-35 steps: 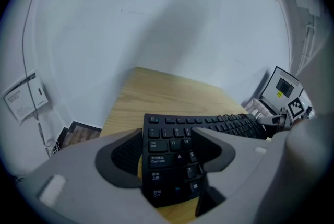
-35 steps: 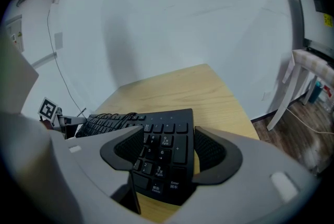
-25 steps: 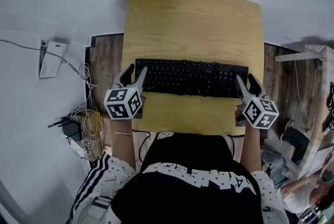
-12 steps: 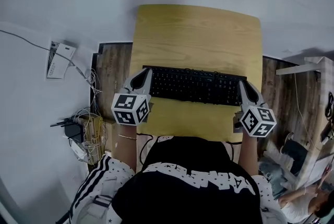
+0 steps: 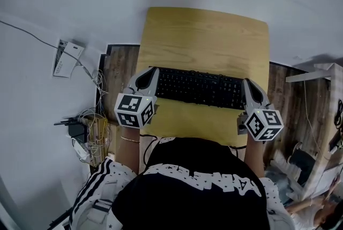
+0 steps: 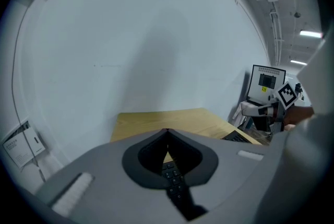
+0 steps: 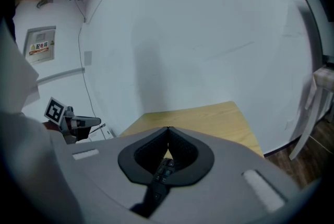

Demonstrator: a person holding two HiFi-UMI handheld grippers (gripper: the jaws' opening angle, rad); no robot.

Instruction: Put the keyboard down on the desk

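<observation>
- Found left gripper (image 6: 167, 131) with jaws drawn together, tips touching. Glimpsed only a thin strip of keyboard (image 6: 175, 178) keys through the oval gap behind those tips.
- Found right gripper (image 7: 168, 129) closed the same way, tip to tip, with a few dark keys showing in its gap.
- Could not tell from either gripper view whether the jaws touched the keyboard itself.
- From head view, placed left gripper at the keyboard's left end and right gripper at its right end, both pointing away from the person.
- Recorded keyboard lying flat on desk (image 5: 203, 36), across the near half, long side running left to right, left end slightly farther from the person than right end.
- Noted strip of wood-plank floor (image 5: 119, 71) just left of the desk.
- Spotted paper notice (image 5: 67, 57) on the white surface farther left, and tangle of cables (image 5: 88, 132) nearer the person on that side.
</observation>
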